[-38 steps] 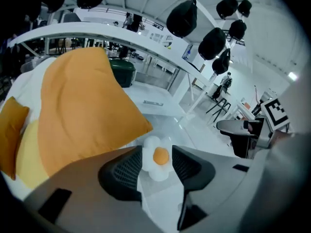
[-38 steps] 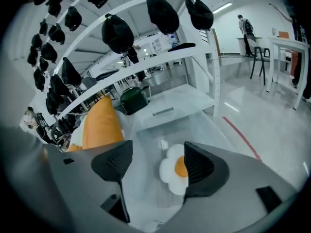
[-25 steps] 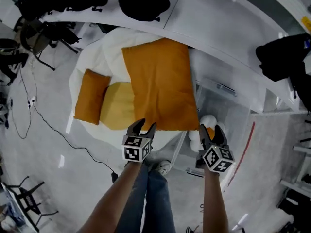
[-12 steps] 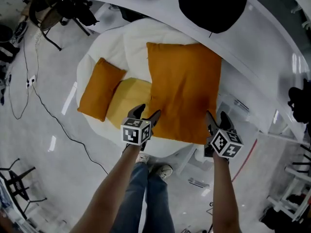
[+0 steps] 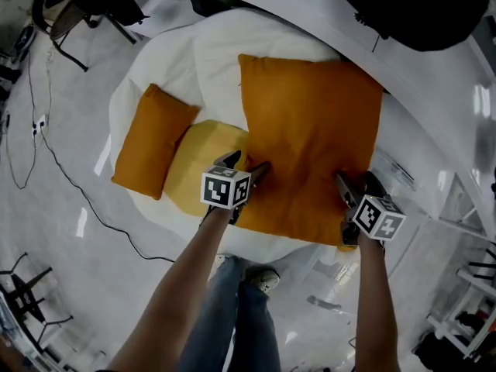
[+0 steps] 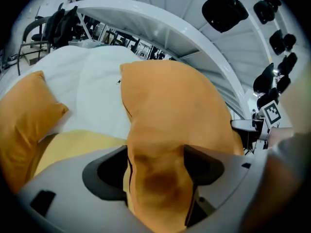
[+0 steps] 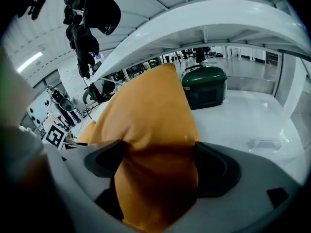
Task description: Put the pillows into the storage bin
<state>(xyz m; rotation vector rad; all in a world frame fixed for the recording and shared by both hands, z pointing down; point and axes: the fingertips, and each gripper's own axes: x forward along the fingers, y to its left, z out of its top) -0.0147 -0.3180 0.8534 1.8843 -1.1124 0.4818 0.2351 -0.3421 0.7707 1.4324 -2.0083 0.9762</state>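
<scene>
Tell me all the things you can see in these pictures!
Big square orange fabric pillow: one, orange, on top of the soft white mound, its near edge reaching into both tongs.
Small orange pillow: one, orange, on the mound's left side.
Yellow pillow: one, yellow, between the two orange ones.
Soft white mound: one, white, under all three pillows.
Round green lidded bin: one, dark green, on the floor beyond the big pillow.
Jeans legs: two, blue, bottom of the head view.
Left tongs: one, grey, open; jaws have just been opening, pillow edge between them.
Right tongs: one, grey, the same.
</scene>
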